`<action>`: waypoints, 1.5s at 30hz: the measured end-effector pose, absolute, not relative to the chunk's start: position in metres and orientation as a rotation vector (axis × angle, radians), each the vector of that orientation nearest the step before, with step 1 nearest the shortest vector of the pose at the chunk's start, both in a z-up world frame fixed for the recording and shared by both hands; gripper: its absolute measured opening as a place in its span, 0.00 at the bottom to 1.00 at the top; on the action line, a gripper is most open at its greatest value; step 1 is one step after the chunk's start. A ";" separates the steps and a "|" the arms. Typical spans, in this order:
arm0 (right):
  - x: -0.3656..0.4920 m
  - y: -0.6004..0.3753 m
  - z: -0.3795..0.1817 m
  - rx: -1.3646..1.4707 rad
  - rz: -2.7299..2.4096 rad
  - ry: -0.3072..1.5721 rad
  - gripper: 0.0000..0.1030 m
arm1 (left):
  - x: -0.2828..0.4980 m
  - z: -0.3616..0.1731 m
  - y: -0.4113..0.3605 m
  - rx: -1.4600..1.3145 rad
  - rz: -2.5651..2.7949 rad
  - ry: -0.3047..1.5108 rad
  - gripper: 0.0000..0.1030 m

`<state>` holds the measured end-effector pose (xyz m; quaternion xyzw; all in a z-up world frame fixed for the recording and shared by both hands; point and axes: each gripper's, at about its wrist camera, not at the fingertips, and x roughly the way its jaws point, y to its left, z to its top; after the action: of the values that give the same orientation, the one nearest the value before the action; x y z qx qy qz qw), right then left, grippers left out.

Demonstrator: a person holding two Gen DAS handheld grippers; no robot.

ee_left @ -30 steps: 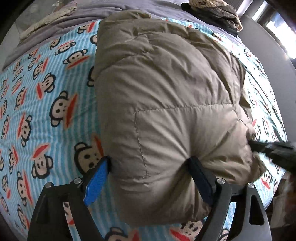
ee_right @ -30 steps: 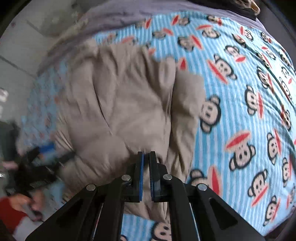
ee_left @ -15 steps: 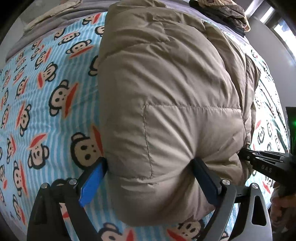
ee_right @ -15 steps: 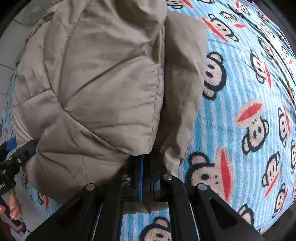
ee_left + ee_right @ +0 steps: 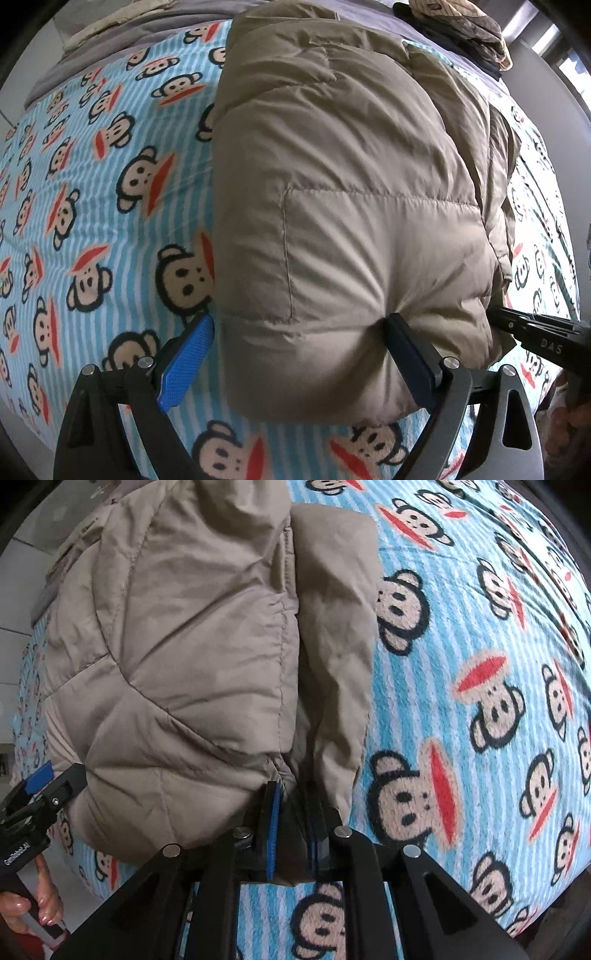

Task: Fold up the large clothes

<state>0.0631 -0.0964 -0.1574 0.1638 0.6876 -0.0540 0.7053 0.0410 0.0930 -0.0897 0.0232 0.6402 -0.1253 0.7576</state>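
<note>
A: Jacket, tan and quilted, lies folded into a thick bundle on the monkey-print blanket. Near corner sits between the fingers of the left gripper.

B: Clamped?

A: Looks so. Blue pad touches the bundle's left edge, and the dark pad on the other side dents the padding. Underside of the fold is hidden, so layers can't be counted.

B: Right gripper?

A: Jaws have just been opening. A narrow gap shows, with a dark fold of jacket edge between the pads. Whether the pads press it is too shadowed to tell. In the left view only its black tip shows, at the bundle's right side.

B: Beyond the jacket?

A: Heap of other clothes at the far edge, partly cut off. A person's hand at the lower left of the right view, mostly out of frame.
</note>
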 end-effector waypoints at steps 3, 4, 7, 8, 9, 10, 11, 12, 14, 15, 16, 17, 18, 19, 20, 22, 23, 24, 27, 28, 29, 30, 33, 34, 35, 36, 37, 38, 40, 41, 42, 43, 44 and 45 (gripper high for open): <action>0.049 -0.100 -0.154 0.379 -0.121 1.527 0.15 | 0.035 -0.080 0.095 0.050 -0.259 1.391 0.91; 0.044 -0.102 -0.148 0.384 -0.119 1.522 0.15 | 0.034 -0.076 0.096 0.050 -0.263 1.386 0.91; 0.029 -0.105 -0.133 0.393 -0.103 1.500 0.18 | 0.026 -0.066 0.097 0.053 -0.289 1.377 0.91; 0.025 -0.106 -0.129 0.394 -0.100 1.499 0.26 | 0.023 -0.064 0.096 0.058 -0.300 1.385 0.91; 0.021 -0.108 -0.125 0.394 -0.099 1.499 0.36 | 0.021 -0.063 0.096 0.062 -0.305 1.389 0.91; 0.018 -0.109 -0.122 0.391 -0.100 1.498 0.40 | 0.019 -0.060 0.096 0.065 -0.307 1.389 0.91; 0.014 -0.110 -0.120 0.387 -0.101 1.497 0.43 | 0.016 -0.056 0.096 0.067 -0.311 1.384 0.91; 0.011 -0.111 -0.116 0.387 -0.098 1.495 0.43 | 0.012 -0.050 0.096 0.065 -0.318 1.375 0.91; 0.002 -0.113 -0.105 0.399 -0.085 1.490 0.47 | 0.009 -0.035 0.097 0.058 -0.330 1.353 0.91; -0.001 -0.113 -0.099 0.403 -0.081 1.487 0.52 | 0.007 -0.028 0.098 0.056 -0.333 1.340 0.91; -0.004 -0.114 -0.092 0.408 -0.075 1.479 0.55 | 0.007 -0.023 0.098 0.057 -0.333 1.332 0.91; -0.004 -0.116 -0.088 0.410 -0.071 1.470 0.59 | 0.006 -0.013 0.097 0.064 -0.329 1.316 0.91; -0.006 -0.116 -0.080 0.408 -0.069 1.458 0.64 | 0.007 -0.008 0.097 0.071 -0.326 1.307 0.91; -0.008 -0.116 -0.073 0.402 -0.068 1.444 0.67 | 0.007 -0.001 0.096 0.080 -0.321 1.296 0.91; -0.011 -0.116 -0.063 0.390 -0.067 1.424 0.72 | 0.007 0.007 0.095 0.087 -0.312 1.282 0.91; -0.014 -0.116 -0.049 0.378 -0.064 1.394 0.76 | 0.008 0.018 0.095 0.085 -0.301 1.264 0.91; -0.013 -0.115 -0.043 0.374 -0.062 1.384 0.76 | 0.009 0.024 0.096 0.079 -0.294 1.253 0.91; -0.013 -0.115 -0.037 0.367 -0.063 1.374 0.76 | 0.009 0.028 0.096 0.073 -0.289 1.245 0.91; -0.012 -0.114 -0.022 0.351 -0.068 1.350 0.79 | 0.010 0.041 0.098 0.056 -0.279 1.222 0.91; -0.014 -0.113 -0.016 0.343 -0.070 1.341 0.79 | 0.009 0.045 0.097 0.052 -0.277 1.216 0.91; -0.008 -0.109 -0.014 0.334 -0.072 1.337 0.80 | 0.008 0.049 0.097 0.049 -0.276 1.211 0.91; -0.007 -0.107 -0.011 0.325 -0.075 1.333 0.82 | 0.008 0.052 0.097 0.051 -0.274 1.210 0.91; 0.014 -0.086 -0.010 0.306 -0.083 1.318 0.83 | 0.004 0.059 0.096 0.056 -0.263 1.203 0.92; 0.016 -0.083 -0.009 0.304 -0.085 1.312 0.83 | 0.002 0.061 0.096 0.057 -0.260 1.201 1.00; 0.016 -0.083 -0.007 0.307 -0.088 1.303 0.90 | 0.000 0.064 0.096 0.064 -0.246 1.192 1.00; 0.016 -0.083 -0.005 0.311 -0.092 1.296 0.97 | -0.001 0.067 0.096 0.070 -0.235 1.180 1.00; 0.016 -0.083 -0.004 0.313 -0.095 1.282 1.00 | -0.002 0.071 0.097 0.080 -0.223 1.169 1.00; 0.015 -0.083 -0.001 0.317 -0.099 1.264 1.00 | -0.002 0.073 0.097 0.082 -0.218 1.163 1.00; 0.014 -0.083 0.005 0.302 -0.121 1.235 1.00 | -0.003 0.081 0.099 0.081 -0.202 1.148 1.00; 0.015 -0.082 0.009 0.284 -0.136 1.223 1.00 | -0.003 0.084 0.100 0.085 -0.192 1.137 1.00; 0.015 -0.081 0.013 0.268 -0.147 1.213 1.00 | -0.004 0.087 0.100 0.091 -0.180 1.123 1.00; 0.016 -0.080 0.018 0.253 -0.160 1.202 1.00 | -0.004 0.090 0.101 0.097 -0.168 1.108 1.00; 0.017 -0.080 0.022 0.244 -0.170 1.194 1.00 | -0.004 0.095 0.102 0.102 -0.153 1.092 1.00; 0.017 -0.079 0.026 0.232 -0.181 1.184 1.00 | -0.003 0.098 0.103 0.104 -0.144 1.085 1.00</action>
<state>0.0172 -0.0793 0.0262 0.1090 0.5562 -0.0851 0.8195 -0.0033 0.1027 0.0975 0.0496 0.5155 -0.0683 0.8527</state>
